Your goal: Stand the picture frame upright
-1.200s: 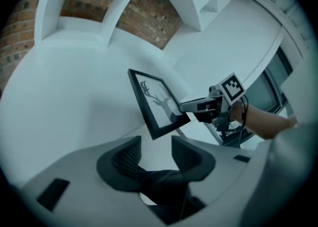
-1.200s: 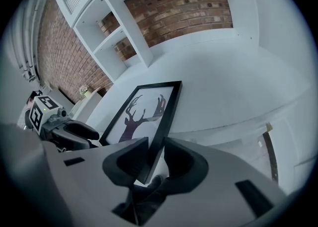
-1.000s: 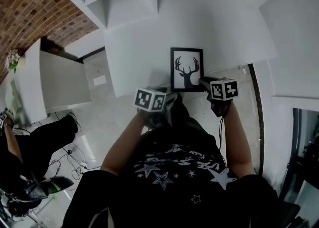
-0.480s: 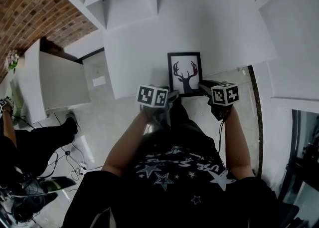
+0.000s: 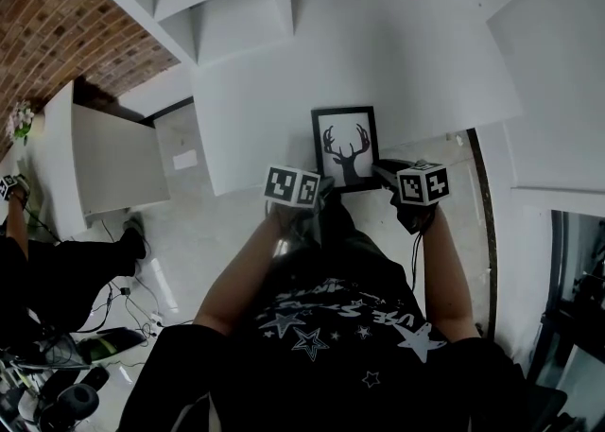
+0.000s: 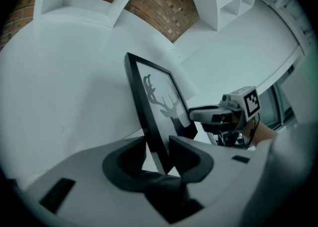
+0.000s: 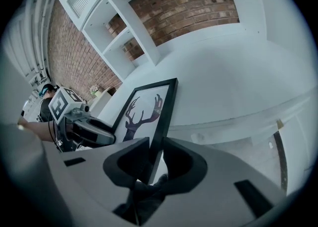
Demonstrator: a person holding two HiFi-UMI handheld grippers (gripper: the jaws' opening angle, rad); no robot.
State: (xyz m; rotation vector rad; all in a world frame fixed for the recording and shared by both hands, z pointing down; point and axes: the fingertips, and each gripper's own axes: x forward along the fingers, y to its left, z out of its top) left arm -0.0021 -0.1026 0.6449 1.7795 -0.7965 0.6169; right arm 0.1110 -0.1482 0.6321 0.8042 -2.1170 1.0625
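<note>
As the left tool (image 6: 158, 146) pinches the left edge of the picture frame (image 5: 345, 146), its jaws just drawn in on the black moulding, the right tool (image 7: 155, 146) clamps the opposite edge, its jaws likewise just narrowed. A grip on each side likely keeps the frame from twisting while it is tipped up. It leans backward between the two tools, deer print facing the person, low at the front rim of the white worktop (image 5: 397, 52).
</note>
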